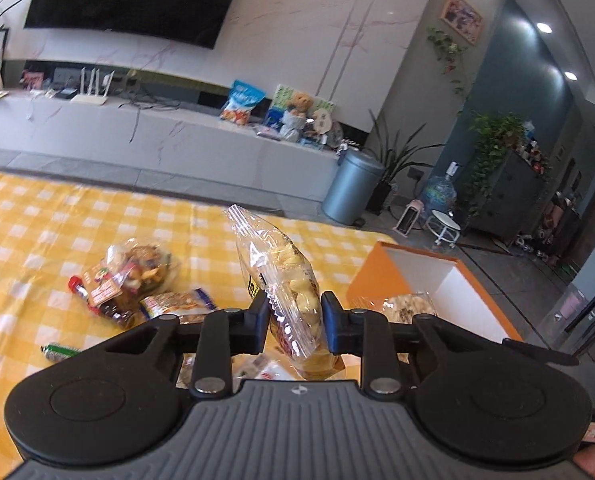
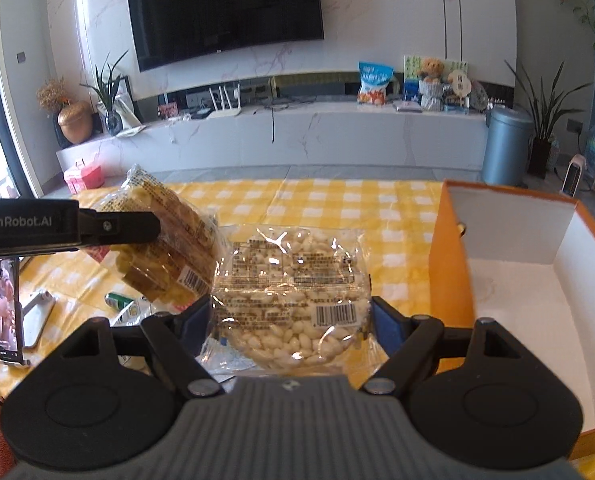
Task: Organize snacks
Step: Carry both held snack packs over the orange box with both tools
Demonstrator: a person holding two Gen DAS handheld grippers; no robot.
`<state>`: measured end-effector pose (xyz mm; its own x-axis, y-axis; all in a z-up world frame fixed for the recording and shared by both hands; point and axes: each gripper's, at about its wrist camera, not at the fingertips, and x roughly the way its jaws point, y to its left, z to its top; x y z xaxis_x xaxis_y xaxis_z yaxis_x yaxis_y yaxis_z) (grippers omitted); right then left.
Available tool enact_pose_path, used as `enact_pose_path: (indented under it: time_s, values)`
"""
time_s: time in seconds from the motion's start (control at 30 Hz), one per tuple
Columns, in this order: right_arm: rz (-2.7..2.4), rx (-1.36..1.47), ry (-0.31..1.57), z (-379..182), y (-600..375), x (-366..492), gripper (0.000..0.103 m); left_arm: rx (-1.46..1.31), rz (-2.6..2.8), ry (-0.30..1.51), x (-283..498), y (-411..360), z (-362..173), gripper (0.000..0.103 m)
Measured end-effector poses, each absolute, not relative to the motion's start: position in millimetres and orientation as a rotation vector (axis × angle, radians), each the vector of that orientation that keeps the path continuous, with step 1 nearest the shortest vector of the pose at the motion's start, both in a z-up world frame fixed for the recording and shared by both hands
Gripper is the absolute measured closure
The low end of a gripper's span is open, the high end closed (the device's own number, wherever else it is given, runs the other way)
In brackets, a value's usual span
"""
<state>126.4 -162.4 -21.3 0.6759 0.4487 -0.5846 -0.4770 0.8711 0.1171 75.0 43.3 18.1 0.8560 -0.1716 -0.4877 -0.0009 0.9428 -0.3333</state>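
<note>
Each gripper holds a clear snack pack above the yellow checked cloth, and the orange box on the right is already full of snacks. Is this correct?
Not quite: the orange box is empty; the right wrist view shows its bare white inside. The rest holds: the left gripper grips a yellowish snack pack, the right gripper a pale one, above the checked cloth.

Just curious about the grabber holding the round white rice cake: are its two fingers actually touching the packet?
Touching. In the right wrist view, the right gripper's blue pads press both edges of the rice cake packet, which is lifted above the checked cloth.
</note>
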Motion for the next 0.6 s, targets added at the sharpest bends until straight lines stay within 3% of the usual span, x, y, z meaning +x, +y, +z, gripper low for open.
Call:
enact_pose_path:
  time_s: [0.37, 0.6]
  values:
    - [0.42, -0.073, 0.558, 25, -230, 116, 0.024, -0.254, -0.257, 0.478, 94, -15, 49, 0.073]
    - [0.327, -0.088, 0.648, 29, -281, 136, 0.024, -0.258, -0.407, 0.539, 133, -46, 46, 0.073]
